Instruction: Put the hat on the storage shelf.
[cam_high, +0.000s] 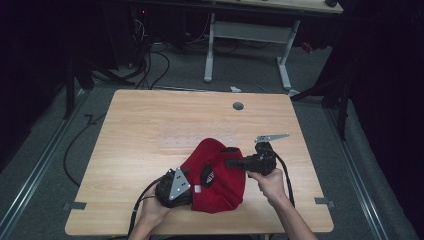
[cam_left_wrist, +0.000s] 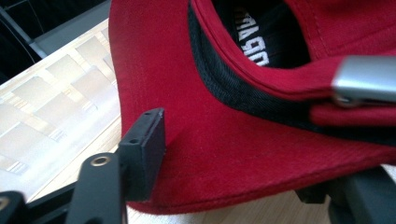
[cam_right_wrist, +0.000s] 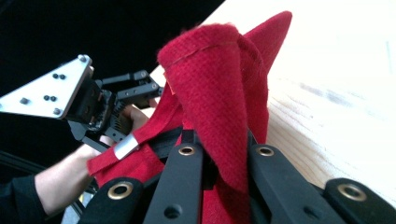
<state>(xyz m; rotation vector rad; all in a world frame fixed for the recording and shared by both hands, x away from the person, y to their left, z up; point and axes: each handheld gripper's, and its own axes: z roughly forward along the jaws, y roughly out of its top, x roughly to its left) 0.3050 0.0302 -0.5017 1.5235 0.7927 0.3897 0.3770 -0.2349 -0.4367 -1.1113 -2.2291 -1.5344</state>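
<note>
In the high view the table (cam_high: 150, 130) has bare wood across its whole upper half and left side, so there is free room there; the work sits low and right of centre, close to the near edge at the bottom of the frame. At lower left of that cluster, the left gripper (cam_high: 186, 184) lies against the left side of the red cap (cam_high: 216, 175). In the left gripper view its jaws straddle the cap's brim: one black pad (cam_left_wrist: 144, 149) stands just beside the cloth at lower left, the other jaw shows dimly at lower right under the brim, and the pads do not visibly press, so this gripper is open around the brim. The cap's silver buckle (cam_left_wrist: 366, 79) shows at the right edge there. Right of the cap, the right gripper (cam_high: 235, 163) is clamped shut on a fold of the red cloth, plainly pinched in the right gripper view (cam_right_wrist: 219, 163). A small round hole (cam_high: 238, 106) sits in the upper tabletop. Beyond the far edge stands a white desk frame (cam_high: 247, 35).
</note>
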